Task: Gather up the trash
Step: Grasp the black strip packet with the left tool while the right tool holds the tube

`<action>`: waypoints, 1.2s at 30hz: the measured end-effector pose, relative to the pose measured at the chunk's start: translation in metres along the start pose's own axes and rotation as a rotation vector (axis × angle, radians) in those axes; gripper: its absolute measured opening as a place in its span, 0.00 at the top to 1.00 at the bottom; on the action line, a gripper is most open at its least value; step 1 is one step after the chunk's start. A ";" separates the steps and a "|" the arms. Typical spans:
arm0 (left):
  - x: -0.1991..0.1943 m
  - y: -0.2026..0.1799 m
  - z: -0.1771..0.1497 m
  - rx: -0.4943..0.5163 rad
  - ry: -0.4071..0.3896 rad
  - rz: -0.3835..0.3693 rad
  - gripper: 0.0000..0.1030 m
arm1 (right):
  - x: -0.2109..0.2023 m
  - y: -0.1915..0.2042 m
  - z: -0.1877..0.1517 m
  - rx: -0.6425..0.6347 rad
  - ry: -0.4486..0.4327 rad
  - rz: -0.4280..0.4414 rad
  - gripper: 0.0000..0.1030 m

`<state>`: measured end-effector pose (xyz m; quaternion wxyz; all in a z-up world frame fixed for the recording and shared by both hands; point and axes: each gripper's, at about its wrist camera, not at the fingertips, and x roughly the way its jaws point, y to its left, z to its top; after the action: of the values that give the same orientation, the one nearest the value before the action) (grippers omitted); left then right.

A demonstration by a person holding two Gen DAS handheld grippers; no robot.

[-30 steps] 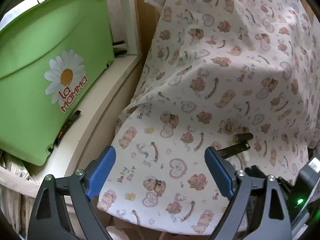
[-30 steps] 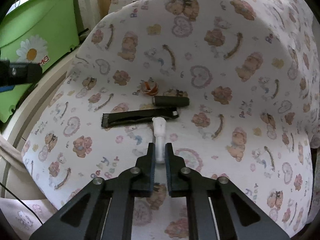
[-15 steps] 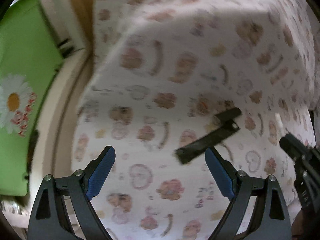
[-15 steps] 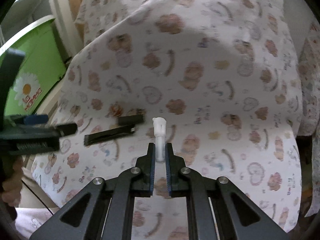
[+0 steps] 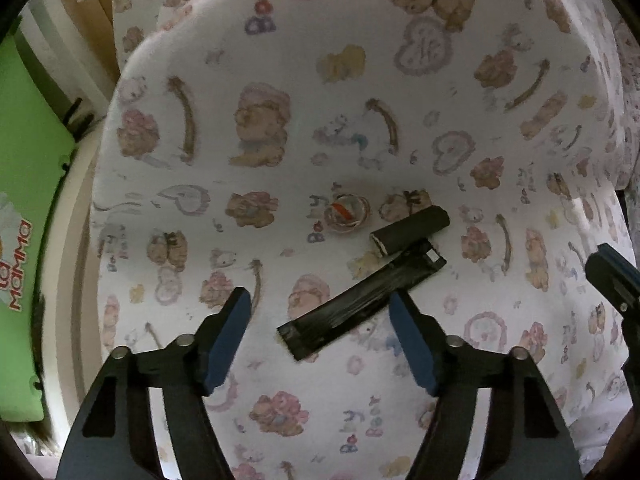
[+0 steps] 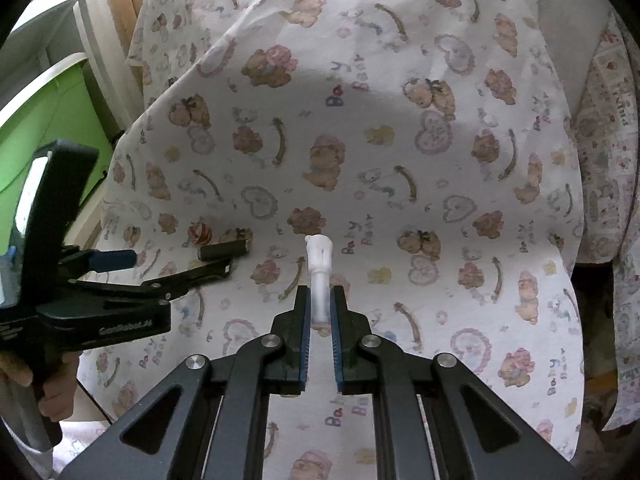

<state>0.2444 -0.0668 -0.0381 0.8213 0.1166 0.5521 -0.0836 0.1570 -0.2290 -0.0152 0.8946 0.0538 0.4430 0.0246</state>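
At the far left stands a green plastic bin point(image 5: 24, 184) with a daisy print and red lettering, just beside the edge of a cloth point(image 5: 320, 80) patterned with teddy bears and hearts that covers the work surface. The left gripper point(image 5: 320, 312) is held low over this cloth, fingers pointing forward, its jaws wide apart with the blue pads point(image 5: 230, 340) showing on the inner faces. Between and just ahead of those fingers lies a flat black wrapper strip point(image 5: 360, 304), set diagonally, its near end lying between the two pads without touching them. Just beyond its far end lies a short dark cylindrical piece point(image 5: 412, 228), close against the strip; whether they touch cannot be told. To the left of that cylinder sits a small clear crumpled scrap with an orange mark point(image 5: 346, 212). In the right wrist view a bare hand point(image 6: 52, 392) grips the left tool's handle at the lower left edge. Further right, the right gripper point(image 6: 320, 312) is raised above the cloth, well apart from the other items, its jaws clamped on a small white plastic tube point(image 6: 319, 264) that stands upright from between the fingers, its wider head clear above them.
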 end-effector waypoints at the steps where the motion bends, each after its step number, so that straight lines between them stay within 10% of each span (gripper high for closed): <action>1: 0.001 -0.002 0.000 -0.006 0.006 -0.009 0.38 | 0.000 0.000 0.000 -0.001 0.000 -0.001 0.90; 15: -0.010 -0.002 -0.016 0.014 0.042 -0.091 0.97 | -0.006 -0.016 -0.001 0.024 -0.002 -0.020 0.90; 19: -0.024 -0.001 -0.026 0.006 0.039 -0.117 1.00 | -0.008 -0.018 -0.001 0.027 -0.007 -0.022 0.90; 24: -0.040 -0.006 -0.031 0.040 -0.013 -0.080 0.93 | -0.010 -0.016 -0.001 0.021 -0.011 -0.017 0.90; 26: -0.043 -0.002 -0.032 0.030 -0.033 -0.069 0.55 | -0.011 -0.016 -0.002 0.019 -0.012 -0.012 0.90; 28: -0.043 0.001 -0.032 0.027 -0.057 -0.054 0.43 | -0.011 -0.015 -0.002 0.016 -0.011 -0.008 0.90; 36: -0.022 0.012 -0.025 -0.001 -0.025 -0.070 0.48 | -0.009 -0.014 -0.002 0.019 -0.002 -0.005 0.90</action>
<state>0.2176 -0.0477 -0.0257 0.8249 0.0957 0.5455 -0.1135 0.1496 -0.2439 -0.0110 0.8944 0.0611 0.4427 0.0183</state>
